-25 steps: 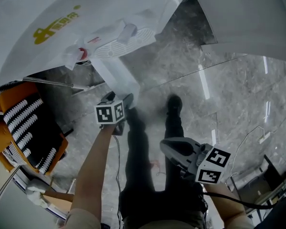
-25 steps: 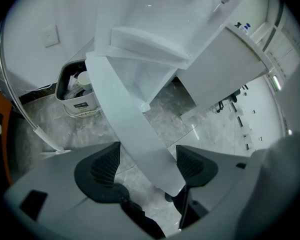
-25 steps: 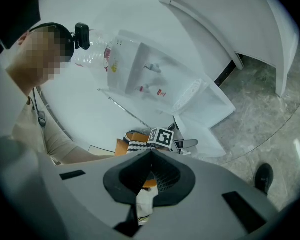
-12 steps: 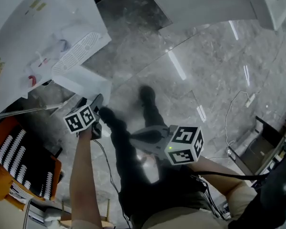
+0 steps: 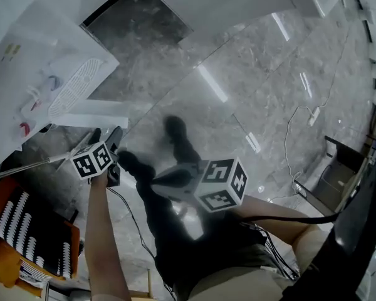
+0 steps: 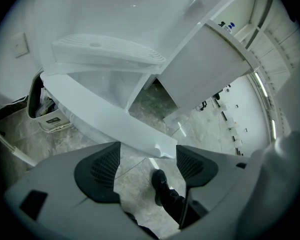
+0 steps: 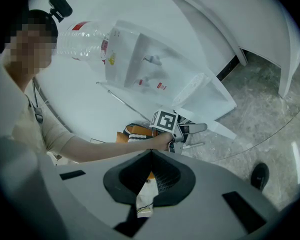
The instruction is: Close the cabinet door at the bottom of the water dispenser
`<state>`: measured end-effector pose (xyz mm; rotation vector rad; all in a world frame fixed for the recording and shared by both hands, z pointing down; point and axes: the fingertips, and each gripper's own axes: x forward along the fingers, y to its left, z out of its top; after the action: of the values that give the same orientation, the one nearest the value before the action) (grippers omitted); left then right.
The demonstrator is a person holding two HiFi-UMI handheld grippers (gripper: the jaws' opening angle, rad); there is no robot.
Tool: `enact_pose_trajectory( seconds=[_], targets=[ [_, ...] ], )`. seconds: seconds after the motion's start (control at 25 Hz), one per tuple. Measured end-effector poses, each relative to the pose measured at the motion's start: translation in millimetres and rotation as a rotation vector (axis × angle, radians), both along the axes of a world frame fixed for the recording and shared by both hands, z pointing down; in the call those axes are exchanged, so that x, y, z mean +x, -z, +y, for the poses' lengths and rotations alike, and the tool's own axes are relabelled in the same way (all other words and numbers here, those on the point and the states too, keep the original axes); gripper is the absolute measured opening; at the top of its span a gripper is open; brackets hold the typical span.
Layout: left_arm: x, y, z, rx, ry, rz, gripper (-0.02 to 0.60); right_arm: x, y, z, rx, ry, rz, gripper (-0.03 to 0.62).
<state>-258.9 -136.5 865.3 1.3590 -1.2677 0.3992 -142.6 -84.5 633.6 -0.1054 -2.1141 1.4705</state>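
Just ahead of the left claw (image 6: 147, 156), the cabinet door (image 6: 105, 114) stands swung open!

It juts out from the base of the water dispenser (image 6: 115, 14). Its top edge runs lengthwise from the hinge side to a free corner pointing right at the claw's spread, empty pads. It looks like a stiff, light, glossy hinged panel. A flat push on the outer face near that free edge should swing it, though the pads may slide. The right claw (image 7: 150, 159), back to the right, is pinched together on nothing.
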Motion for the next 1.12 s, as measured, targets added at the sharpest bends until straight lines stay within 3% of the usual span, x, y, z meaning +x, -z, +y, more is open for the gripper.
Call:
enact_pose_trajectory(
  seconds=[0.52, 1.12],
  targets=[
    [15.4, 4.8, -21.3, 0.028, -0.029, -0.017, 0.318, 18.2, 4.5, -4.9, -0.009, -0.012, 0.012, 0.015],
    [5.3, 4.5, -22.2, 0.049, -0.043, -0.032, 0.318, 7.7, 1.4, 4.1, -0.021, -0.002, -0.019, 0.015]
  ],
)
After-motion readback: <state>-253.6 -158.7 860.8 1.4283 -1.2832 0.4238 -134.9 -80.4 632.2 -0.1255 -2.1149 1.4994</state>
